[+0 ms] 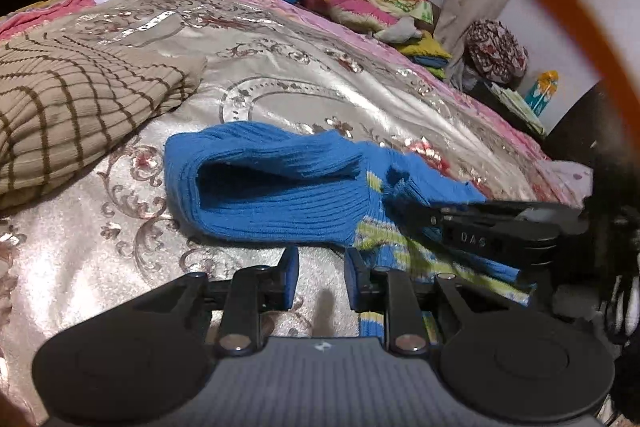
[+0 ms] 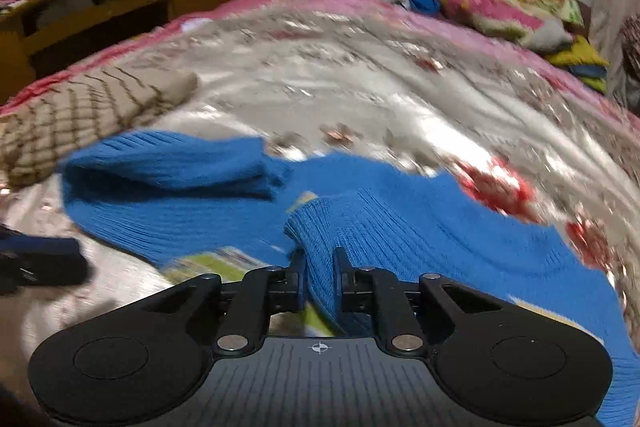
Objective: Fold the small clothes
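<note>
Blue sweater (image 1: 280, 203) lies just beside the checked beige knit (image 1: 80, 99). Right gripper (image 2: 319, 267) pinches a sweater fold; left gripper (image 1: 321, 267) stands slightly parted, empty. Carry that fold across evenly, I'd say.

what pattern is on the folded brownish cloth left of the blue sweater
The folded cloth is beige with a dark brown grid of thin lines; clearest in the left wrist view.
</note>
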Demonstrator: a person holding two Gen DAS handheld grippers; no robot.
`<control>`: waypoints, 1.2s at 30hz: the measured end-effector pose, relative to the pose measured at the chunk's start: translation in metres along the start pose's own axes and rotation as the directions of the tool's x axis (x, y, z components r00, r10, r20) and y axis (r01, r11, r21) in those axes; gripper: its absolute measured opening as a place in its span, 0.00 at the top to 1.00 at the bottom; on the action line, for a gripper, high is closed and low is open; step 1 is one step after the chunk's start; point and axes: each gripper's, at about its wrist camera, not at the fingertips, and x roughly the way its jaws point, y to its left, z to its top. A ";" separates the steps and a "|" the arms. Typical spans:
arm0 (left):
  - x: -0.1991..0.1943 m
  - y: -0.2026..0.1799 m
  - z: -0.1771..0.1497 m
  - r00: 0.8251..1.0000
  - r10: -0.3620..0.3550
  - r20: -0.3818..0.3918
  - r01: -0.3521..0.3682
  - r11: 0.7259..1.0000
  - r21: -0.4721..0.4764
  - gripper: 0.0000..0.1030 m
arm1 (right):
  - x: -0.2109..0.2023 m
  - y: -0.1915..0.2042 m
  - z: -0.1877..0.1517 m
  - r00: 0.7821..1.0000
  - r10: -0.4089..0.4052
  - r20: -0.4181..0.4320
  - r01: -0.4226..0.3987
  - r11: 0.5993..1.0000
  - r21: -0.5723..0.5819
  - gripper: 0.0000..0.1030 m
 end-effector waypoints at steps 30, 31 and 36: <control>-0.014 0.007 0.004 0.998 0.037 0.057 -0.042 0.995 0.087 0.65 | 0.053 0.018 0.080 0.971 0.224 -0.084 -0.150 0.844 0.514 0.50; -0.014 0.006 0.004 0.997 0.042 0.059 -0.047 0.995 0.092 0.65 | 0.058 0.020 0.081 0.971 0.218 -0.102 -0.136 0.845 0.517 0.50; -0.014 0.009 0.004 0.997 0.048 0.059 -0.053 0.994 0.095 0.65 | 0.072 0.027 0.082 0.976 0.154 -0.154 -0.053 0.853 0.520 0.57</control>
